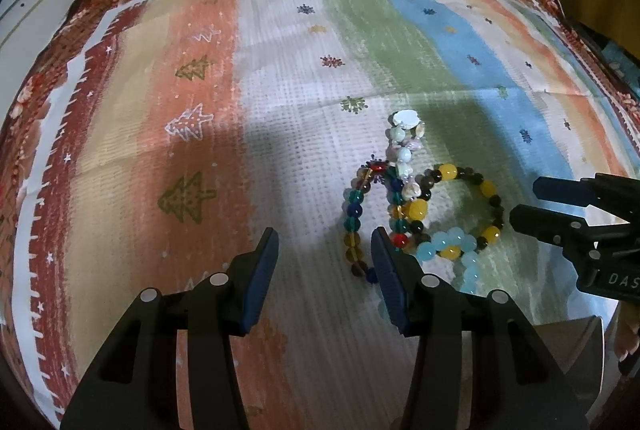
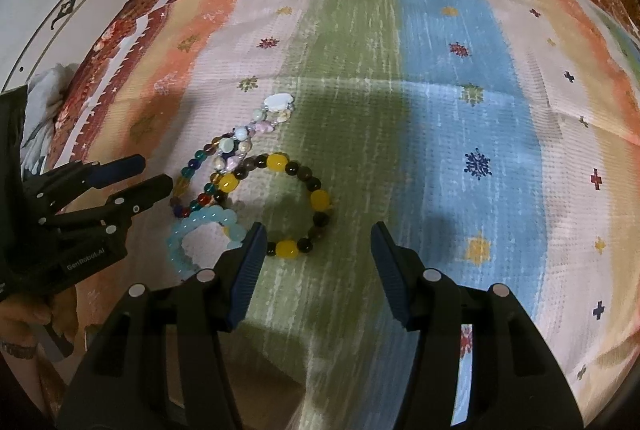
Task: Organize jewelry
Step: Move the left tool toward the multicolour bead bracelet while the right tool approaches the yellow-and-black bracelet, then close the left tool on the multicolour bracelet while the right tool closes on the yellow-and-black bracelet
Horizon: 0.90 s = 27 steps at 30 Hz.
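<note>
Striped cloth [image 2: 440,110] covers the surface, floral-edged cloth under it. Left claw [image 1: 325,278] and right claw [image 2: 318,270] both spread, nothing between the jaws, hanging above the cloth. Four bracelets piled touching mid-cloth: yellow-and-dark bracelet [image 2: 320,198], multicoloured bracelet [image 1: 352,214], pale blue bracelet [image 2: 192,230], shell bracelet [image 2: 276,106] at the far end.

Both the left gripper [image 1: 324,270] and the right gripper [image 2: 316,266] are black with ribbed blue pads [image 1: 260,282], silver round screws and white lettering; a metal watchband circles the wrist [image 2: 18,350].
</note>
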Each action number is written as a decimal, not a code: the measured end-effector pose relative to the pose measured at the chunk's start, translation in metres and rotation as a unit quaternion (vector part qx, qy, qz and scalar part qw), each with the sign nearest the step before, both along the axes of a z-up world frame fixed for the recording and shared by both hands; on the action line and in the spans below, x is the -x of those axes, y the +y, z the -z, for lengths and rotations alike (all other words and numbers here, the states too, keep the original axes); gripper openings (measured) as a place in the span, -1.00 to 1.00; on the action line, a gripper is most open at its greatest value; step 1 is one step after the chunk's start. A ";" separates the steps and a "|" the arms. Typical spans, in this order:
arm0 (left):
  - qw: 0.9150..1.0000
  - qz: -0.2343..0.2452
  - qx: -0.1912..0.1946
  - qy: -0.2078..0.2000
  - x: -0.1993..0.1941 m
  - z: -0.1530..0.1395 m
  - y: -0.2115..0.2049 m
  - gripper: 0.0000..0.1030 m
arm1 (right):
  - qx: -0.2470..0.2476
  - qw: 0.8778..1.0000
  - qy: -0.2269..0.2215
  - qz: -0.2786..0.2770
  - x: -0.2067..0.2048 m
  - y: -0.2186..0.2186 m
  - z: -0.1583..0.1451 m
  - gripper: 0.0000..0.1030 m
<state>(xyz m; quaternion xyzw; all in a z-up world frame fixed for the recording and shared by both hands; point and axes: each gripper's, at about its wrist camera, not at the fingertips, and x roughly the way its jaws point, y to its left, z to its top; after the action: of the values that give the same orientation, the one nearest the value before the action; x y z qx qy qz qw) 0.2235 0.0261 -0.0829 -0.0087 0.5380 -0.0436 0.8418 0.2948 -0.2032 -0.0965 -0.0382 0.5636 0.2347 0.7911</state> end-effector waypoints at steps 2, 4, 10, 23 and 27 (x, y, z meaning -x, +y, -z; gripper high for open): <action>1.000 -0.001 -0.001 0.003 -0.004 0.003 0.000 -0.06 | 0.001 1.000 0.003 -0.001 -0.003 0.001 0.003 0.07; 1.000 -0.002 -0.001 0.006 -0.008 0.006 0.001 -0.06 | 0.004 1.000 0.006 -0.004 -0.005 0.003 0.005 0.07; 1.000 0.005 -0.011 0.014 -0.015 0.015 -0.003 -0.06 | 0.014 1.000 0.013 -0.004 -0.014 0.008 0.015 0.07; 0.999 0.018 -0.026 0.006 -0.025 0.024 -0.007 -0.02 | 0.039 0.999 0.010 -0.017 -0.025 0.020 0.027 0.09; 0.999 0.027 -0.032 0.004 -0.025 0.025 -0.008 -0.08 | 0.058 0.998 0.000 -0.031 -0.023 0.025 0.028 0.06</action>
<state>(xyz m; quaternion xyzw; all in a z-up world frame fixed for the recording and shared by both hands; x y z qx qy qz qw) 0.2487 0.0177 -0.1077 0.0328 0.5424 -0.0486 0.8380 0.3175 -0.1779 -0.1249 -0.1015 0.5752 0.2255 0.7797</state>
